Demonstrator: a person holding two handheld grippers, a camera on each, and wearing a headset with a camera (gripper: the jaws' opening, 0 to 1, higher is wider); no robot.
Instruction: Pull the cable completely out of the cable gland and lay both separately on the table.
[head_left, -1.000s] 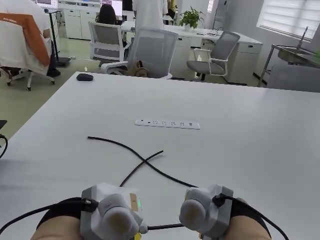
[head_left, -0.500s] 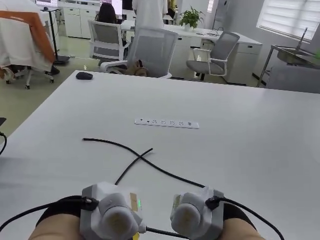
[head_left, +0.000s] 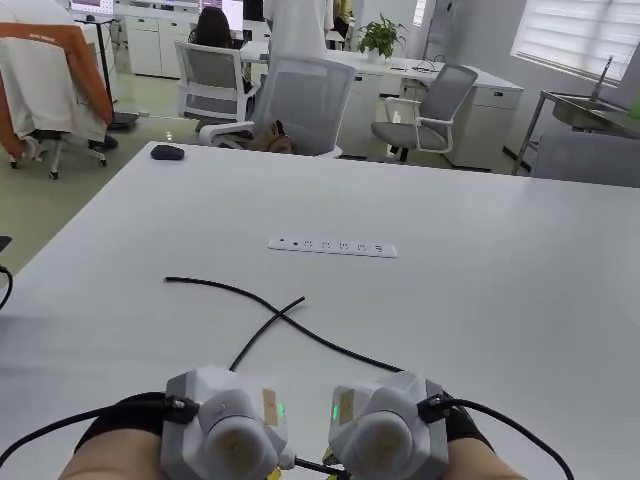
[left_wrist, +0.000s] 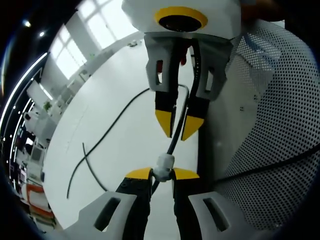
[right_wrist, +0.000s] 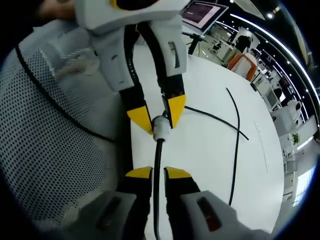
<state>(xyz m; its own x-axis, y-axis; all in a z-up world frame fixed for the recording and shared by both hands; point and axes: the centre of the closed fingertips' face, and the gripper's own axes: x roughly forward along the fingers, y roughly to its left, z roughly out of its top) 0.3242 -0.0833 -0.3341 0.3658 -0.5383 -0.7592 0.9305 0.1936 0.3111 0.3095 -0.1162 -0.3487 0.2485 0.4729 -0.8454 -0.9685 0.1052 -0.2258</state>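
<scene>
A small white cable gland (left_wrist: 164, 165) sits between my left gripper's (left_wrist: 161, 173) yellow tips, which are shut on it. The black cable (left_wrist: 175, 141) runs out of the gland and passes between the tips of my right gripper (right_wrist: 158, 173), shut on the cable a short way from the gland (right_wrist: 161, 128). In the head view both grippers sit side by side at the near table edge, left (head_left: 225, 440) and right (head_left: 385, 435), almost touching. The rest of the cable (head_left: 300, 333) lies on the white table, its two runs crossing in front of them.
A white power strip (head_left: 332, 246) lies across the middle of the table (head_left: 500, 300). A black mouse (head_left: 168, 152) rests at the far left edge. Office chairs (head_left: 305, 100) stand beyond the far edge. Black-dotted mesh fabric (right_wrist: 55, 130) hangs close behind the grippers.
My right gripper has moved left until it is close beside the left one. The loose cable on the table has slid a little to the left.
</scene>
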